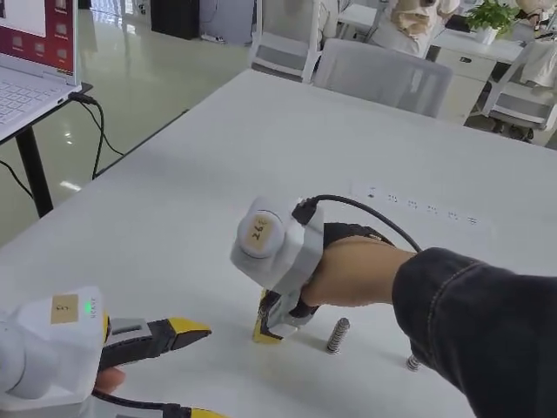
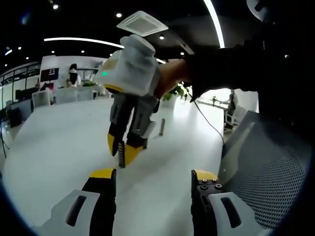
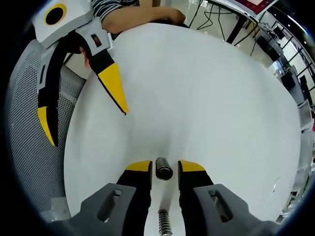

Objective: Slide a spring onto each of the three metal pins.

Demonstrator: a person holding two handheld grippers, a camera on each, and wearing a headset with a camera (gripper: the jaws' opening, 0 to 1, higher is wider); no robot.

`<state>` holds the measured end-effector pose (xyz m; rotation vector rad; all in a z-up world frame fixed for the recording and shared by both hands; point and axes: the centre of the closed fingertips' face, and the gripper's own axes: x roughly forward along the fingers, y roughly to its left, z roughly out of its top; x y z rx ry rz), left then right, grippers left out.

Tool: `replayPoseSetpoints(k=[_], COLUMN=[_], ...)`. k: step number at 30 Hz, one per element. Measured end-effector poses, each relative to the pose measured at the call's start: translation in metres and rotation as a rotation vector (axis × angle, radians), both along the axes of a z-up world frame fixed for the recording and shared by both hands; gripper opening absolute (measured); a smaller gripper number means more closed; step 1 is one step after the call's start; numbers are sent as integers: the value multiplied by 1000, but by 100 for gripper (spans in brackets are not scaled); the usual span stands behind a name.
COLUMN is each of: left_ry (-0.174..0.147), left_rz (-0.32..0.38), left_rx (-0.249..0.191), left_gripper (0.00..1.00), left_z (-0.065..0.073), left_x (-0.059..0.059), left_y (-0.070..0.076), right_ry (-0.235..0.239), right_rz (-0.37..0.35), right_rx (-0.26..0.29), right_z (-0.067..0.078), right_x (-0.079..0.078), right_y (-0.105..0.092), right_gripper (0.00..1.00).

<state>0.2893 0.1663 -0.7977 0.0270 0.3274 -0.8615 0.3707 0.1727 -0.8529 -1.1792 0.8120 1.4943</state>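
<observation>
Gripping: your right gripper clasps small coiled steel spring.
Left gripper: released, lower left.
Tip: keep it upright.

Bench: smooth, matt white top. Spring: bare coiled metal with a dull grey sheen. Right gripper and left gripper: smooth white plastic shells; grey and yellow plastic fingers. Sleeve: dark woven cloth. Chair: grey mesh.

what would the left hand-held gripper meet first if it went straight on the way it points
Most likely the right hand-held gripper, its yellow tips down at the white table ahead, slightly left of the line; depth is hard to judge.
</observation>
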Motion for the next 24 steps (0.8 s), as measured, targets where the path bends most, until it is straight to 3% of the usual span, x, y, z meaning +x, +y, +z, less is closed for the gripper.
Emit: replayPoseSetpoints(k=[24], left_ry=[-6], left_rz=[-13], left_rx=[13], left_gripper=[57], left_z=[4], left_x=[2], left_y=[-3], right_ry=[13], right_rz=[-104], right_rx=[48], right_z=[15], right_x=[14], right_y=[-39], right_gripper=[39])
